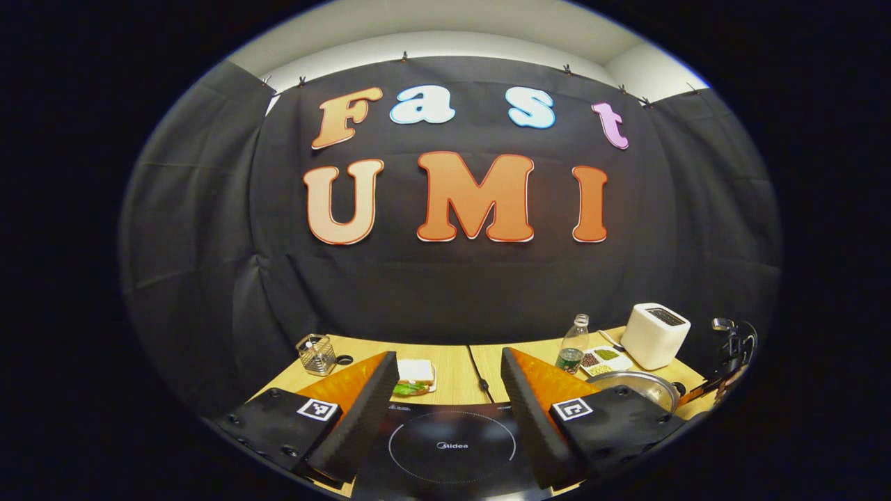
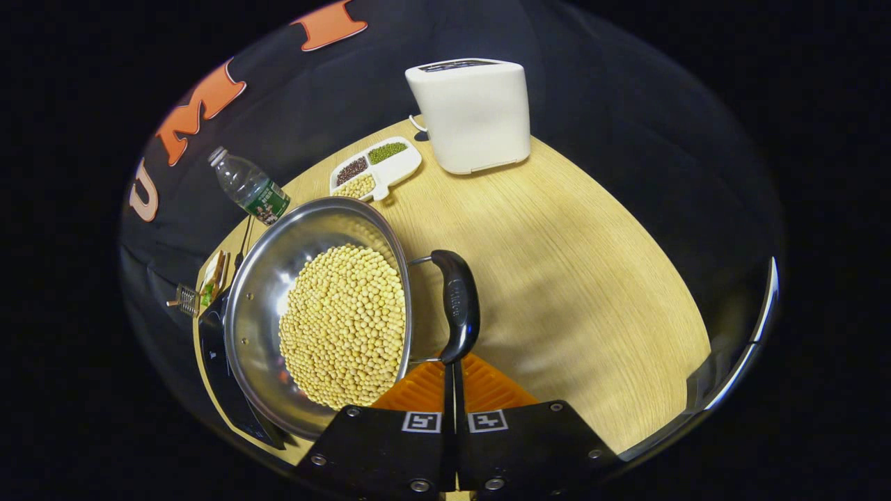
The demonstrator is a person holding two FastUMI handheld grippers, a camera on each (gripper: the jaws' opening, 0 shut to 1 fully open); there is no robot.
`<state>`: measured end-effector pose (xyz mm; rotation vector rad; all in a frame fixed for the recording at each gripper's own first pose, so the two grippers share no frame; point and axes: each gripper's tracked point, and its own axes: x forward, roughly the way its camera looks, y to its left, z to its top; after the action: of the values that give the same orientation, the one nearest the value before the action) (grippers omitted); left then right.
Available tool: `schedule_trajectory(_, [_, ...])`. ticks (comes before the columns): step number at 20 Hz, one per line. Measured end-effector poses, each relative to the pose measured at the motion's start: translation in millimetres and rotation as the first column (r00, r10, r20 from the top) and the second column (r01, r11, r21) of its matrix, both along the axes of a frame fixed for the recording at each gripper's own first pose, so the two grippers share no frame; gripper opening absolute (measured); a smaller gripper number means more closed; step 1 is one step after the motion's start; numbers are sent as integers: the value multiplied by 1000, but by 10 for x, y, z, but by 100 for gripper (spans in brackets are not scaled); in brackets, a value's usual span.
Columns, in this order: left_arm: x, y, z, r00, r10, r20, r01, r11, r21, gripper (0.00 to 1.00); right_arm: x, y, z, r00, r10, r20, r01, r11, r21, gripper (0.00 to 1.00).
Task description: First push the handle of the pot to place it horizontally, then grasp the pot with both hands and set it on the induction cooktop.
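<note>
The pot (image 2: 320, 313), filled with beans, is seen on the tabletop (image 2: 571, 278) beside the induction cooktop (image 1: 452, 445). The right gripper (image 2: 454, 369), fingers closed together, is set against the handle (image 2: 459, 306) for pushing; the left gripper (image 1: 445, 410) is held open above the cooktop.

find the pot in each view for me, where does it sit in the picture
Left gripper view: the pot sits low at the right, partly behind that gripper's right-hand finger, in front of the toaster.
Right gripper view: the pot sits left of centre, full of yellow beans, its black handle just above the closed fingers.
Shared landmark: the white toaster, with the divided dish and the water bottle nearby.
</note>
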<state>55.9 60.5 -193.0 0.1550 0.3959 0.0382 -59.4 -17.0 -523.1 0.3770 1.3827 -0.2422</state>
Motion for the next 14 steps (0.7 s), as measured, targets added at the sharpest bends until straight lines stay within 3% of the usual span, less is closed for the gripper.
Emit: schedule_trajectory(14, [32,-595,-860,977,-109,-181,99,993,-62,96,306,-450,-86,999,-38,28,39,998,-39,0])
